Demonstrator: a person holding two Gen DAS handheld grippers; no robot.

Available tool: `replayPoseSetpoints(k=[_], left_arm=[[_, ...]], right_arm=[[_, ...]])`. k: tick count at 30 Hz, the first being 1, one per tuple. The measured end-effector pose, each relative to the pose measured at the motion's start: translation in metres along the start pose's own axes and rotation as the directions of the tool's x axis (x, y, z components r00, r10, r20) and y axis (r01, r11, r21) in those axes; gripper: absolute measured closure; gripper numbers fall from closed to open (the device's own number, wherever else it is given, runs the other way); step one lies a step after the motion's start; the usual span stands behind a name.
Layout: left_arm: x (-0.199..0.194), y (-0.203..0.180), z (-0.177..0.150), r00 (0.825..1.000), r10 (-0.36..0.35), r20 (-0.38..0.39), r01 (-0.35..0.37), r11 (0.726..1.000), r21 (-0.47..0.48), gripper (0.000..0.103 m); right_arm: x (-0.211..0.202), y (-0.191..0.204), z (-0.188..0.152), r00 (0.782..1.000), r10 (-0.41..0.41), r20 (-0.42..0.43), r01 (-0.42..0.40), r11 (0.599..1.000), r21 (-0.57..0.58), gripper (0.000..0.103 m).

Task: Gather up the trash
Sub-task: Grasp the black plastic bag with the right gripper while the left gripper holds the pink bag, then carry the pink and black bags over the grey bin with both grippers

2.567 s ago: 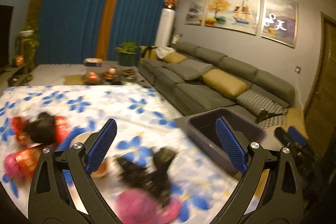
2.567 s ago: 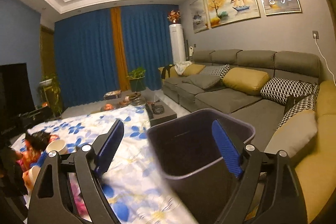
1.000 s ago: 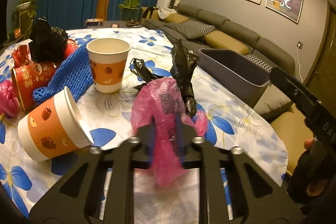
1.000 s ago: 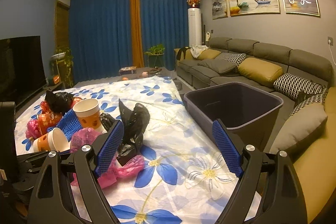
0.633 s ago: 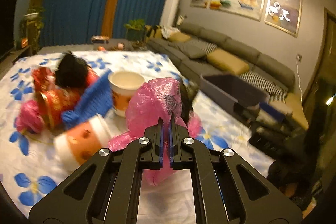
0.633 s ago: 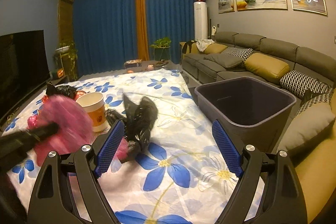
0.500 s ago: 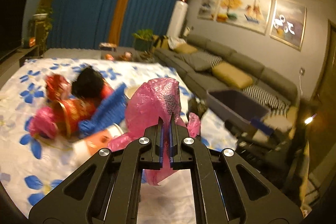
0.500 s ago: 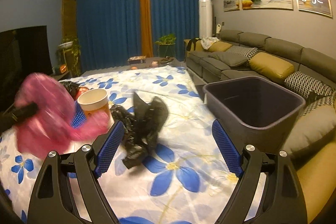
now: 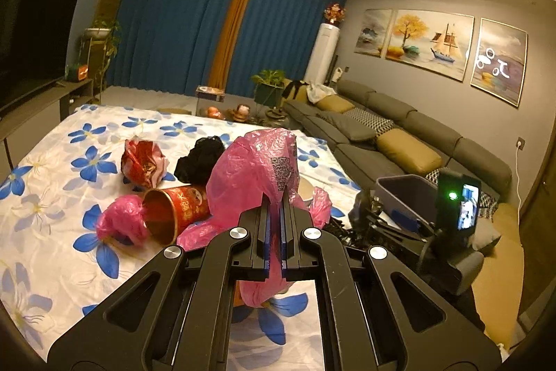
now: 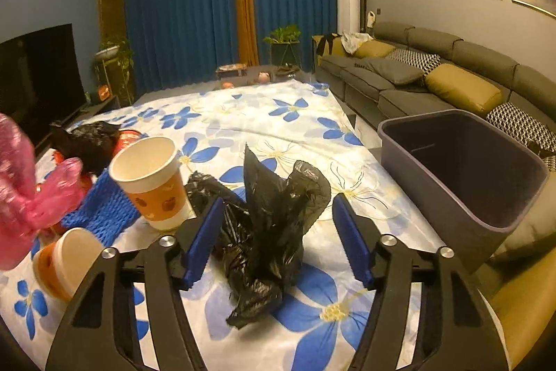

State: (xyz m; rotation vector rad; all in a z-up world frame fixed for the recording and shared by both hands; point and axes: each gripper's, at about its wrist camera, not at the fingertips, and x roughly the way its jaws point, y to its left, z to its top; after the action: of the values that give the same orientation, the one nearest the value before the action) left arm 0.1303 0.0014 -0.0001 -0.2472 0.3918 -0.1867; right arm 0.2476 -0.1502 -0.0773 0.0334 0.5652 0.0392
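My left gripper (image 9: 274, 197) is shut on a pink plastic bag (image 9: 253, 172) and holds it above the flowered table; the bag also shows at the left edge of the right wrist view (image 10: 21, 197). My right gripper (image 10: 278, 221) is open, its blue pads on either side of a crumpled black plastic bag (image 10: 274, 218) lying on the table. The dark grey trash bin (image 10: 462, 169) stands at the table's right edge; it also shows in the left wrist view (image 9: 406, 193).
More trash lies on the flowered cloth (image 9: 52, 190): an upright paper cup (image 10: 153, 183), a tipped paper cup (image 10: 66, 263), a blue knitted cloth (image 10: 104, 207), a red can (image 9: 173, 211), a red wrapper (image 9: 142, 162), another black bag (image 9: 199, 159). A grey sofa (image 10: 451, 82) lies to the right.
My left gripper has lifted the pink bag off the table and swung left. My right gripper has moved down and forward, so its pads now flank the black bag.
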Motion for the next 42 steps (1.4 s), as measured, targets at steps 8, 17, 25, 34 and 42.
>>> replayPoseSetpoints(k=[8, 17, 25, 34, 42], left_arm=[[0.006, 0.003, -0.002, 1.000, -0.003, -0.018, 0.003, 1.000, -0.005, 0.100], [0.006, -0.006, -0.003, 1.000, -0.004, -0.024, 0.004, 1.000, 0.009, 0.100], [0.007, -0.020, -0.003, 0.999, -0.023, -0.028, 0.024, 0.999, 0.035, 0.100], [0.009, -0.041, -0.003, 0.998, -0.049, -0.032, 0.051, 0.997, 0.066, 0.100], [0.020, -0.065, 0.000, 0.995, -0.086, -0.042, 0.090, 0.991, 0.099, 0.100]], right_arm=[[0.019, -0.001, -0.005, 0.998, -0.019, -0.067, 0.019, 1.000, -0.010, 0.093], [-0.008, -0.006, -0.002, 1.000, 0.002, 0.007, -0.002, 1.000, -0.007, 0.099], [-0.043, -0.018, 0.004, 0.996, 0.031, 0.088, -0.030, 1.000, -0.004, 0.099], [-0.074, -0.035, 0.005, 0.988, 0.044, 0.150, -0.044, 0.999, -0.003, 0.099], [-0.091, -0.052, 0.010, 0.980, 0.026, 0.195, -0.027, 1.000, 0.002, 0.100]])
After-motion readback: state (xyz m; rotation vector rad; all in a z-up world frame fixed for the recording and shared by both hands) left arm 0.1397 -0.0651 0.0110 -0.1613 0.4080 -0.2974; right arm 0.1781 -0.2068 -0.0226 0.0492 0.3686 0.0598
